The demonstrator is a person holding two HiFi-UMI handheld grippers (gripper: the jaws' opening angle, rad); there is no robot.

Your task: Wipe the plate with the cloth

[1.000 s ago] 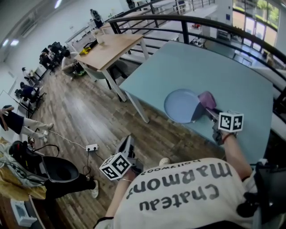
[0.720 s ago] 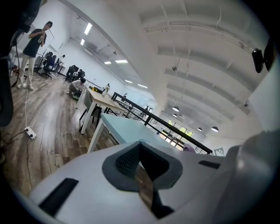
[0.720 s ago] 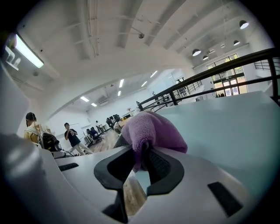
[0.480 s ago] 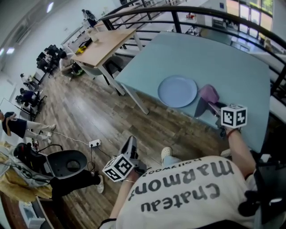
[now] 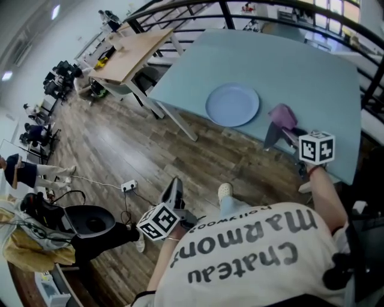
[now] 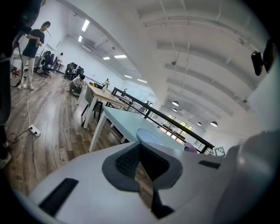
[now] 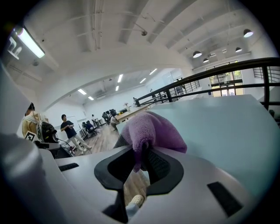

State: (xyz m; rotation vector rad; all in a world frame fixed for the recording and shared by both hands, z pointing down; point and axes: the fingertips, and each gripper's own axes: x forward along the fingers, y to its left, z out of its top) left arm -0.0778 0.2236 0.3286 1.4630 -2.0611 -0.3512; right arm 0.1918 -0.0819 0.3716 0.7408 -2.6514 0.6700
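A round pale blue plate (image 5: 233,105) lies bare on the light blue table (image 5: 300,66), near its front edge. To the plate's right my right gripper (image 5: 281,129) is shut on a purple cloth (image 5: 282,113), which is held just off the rim. In the right gripper view the cloth (image 7: 153,129) bulges out between the pads of the right gripper (image 7: 140,161). My left gripper (image 5: 176,183) hangs low over the wooden floor, off the table, shut and empty. From the left gripper view, past the closed left gripper (image 6: 139,159), the plate (image 6: 151,135) shows on the table.
A black railing (image 5: 336,15) runs behind the table. A wooden table (image 5: 129,54) stands to the left on the plank floor, and a power strip with cable (image 5: 127,186) lies on the floor. People sit and stand at the far left. A black chair (image 5: 87,222) is beside me.
The right gripper has drawn the cloth off the plate's right edge, toward me; the plate now shows whole. The left gripper has stayed shut beside my body.
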